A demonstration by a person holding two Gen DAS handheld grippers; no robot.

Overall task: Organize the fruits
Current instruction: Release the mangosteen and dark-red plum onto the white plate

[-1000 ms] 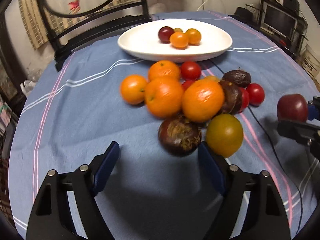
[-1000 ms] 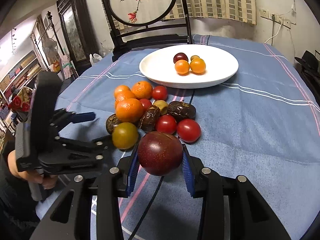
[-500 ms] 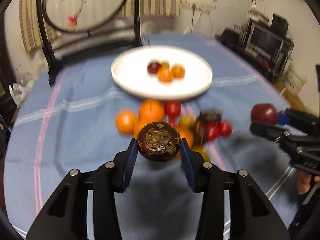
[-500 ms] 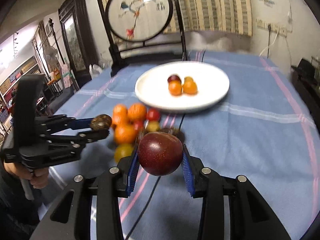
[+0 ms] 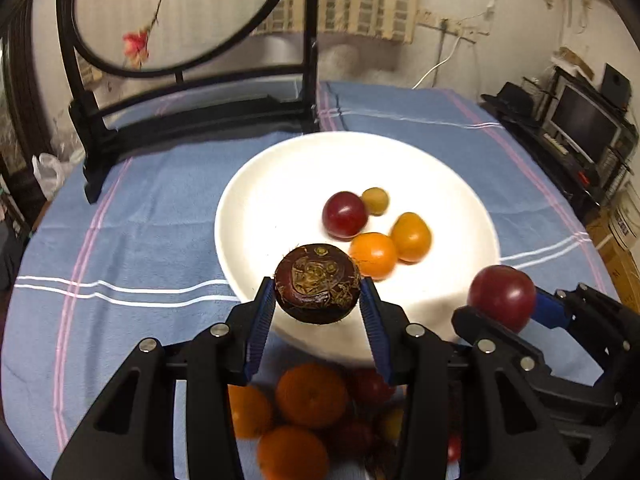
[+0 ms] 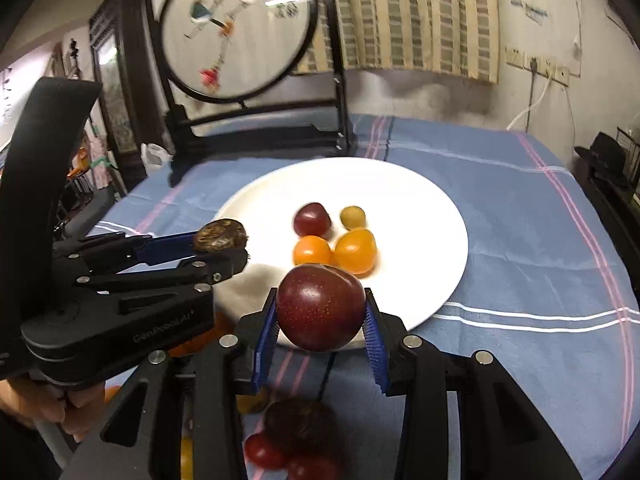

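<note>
Left wrist view: left gripper (image 5: 318,312) clamped on a dark, fibrous round fruit (image 5: 317,294), fingers (image 5: 262,320) narrow and pressing both flanks, hanging over the near rim of the white plate (image 5: 256,208). Four small fruits (image 5: 374,230) already grouped on the plate's right half, just beyond the held one. Right gripper (image 5: 520,312) visible at the right edge, carrying a red plum (image 5: 502,297) over the plate's near right rim. Risk judged here: two loads converging on one plate, close enough to knock together; a release from height likely to send a round fruit rolling into the group or off the shallow rim onto the blue-clothed worktop (image 5: 140,248). Remaining oranges and tomatoes (image 5: 308,416) blurred beneath the gripper, easily clipped by a low return pass.

Right wrist view: right gripper (image 6: 322,322) closed on the red plum (image 6: 320,306), fingers (image 6: 374,332) gripping only its lower sides, near the plate's (image 6: 420,208) front edge. Smooth skin, so a possible slip. Left gripper (image 6: 224,246) close at the left, its fruit (image 6: 221,234) over the rim; collision probable unless staggered.
</note>
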